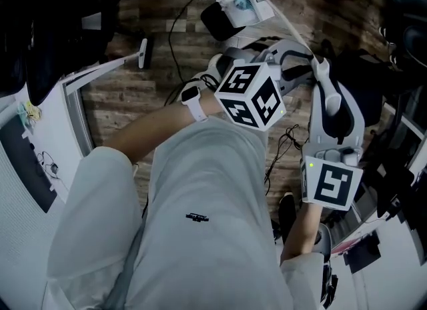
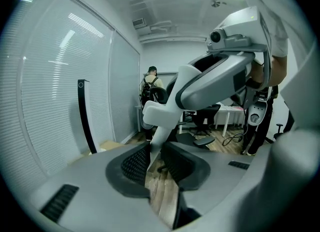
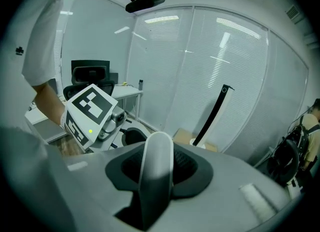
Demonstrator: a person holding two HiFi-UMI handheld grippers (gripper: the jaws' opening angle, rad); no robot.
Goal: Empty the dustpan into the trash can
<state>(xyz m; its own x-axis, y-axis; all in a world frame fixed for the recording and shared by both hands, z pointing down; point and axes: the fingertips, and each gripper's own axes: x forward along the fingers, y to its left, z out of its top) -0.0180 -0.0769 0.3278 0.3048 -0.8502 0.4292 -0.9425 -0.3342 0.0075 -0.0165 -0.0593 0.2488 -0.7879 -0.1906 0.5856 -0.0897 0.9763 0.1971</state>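
Both grippers grasp the dustpan's [image 1: 243,1] long handle [image 1: 293,34]: the left gripper [image 2: 156,163] pinches the thin shaft, and the right gripper [image 3: 157,168] clasps the thick end. The dustpan hangs at the far end, overlapping a dark round shape [image 1: 217,21], possibly the trash can. Risk: rolling either wrist on so long a lever could tip it early, spilling onto the floor [image 1: 133,89].

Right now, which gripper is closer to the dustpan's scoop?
Left. The left gripper grips the handle on the side nearer the scoop. The right gripper grips the handle's far end, farther back.
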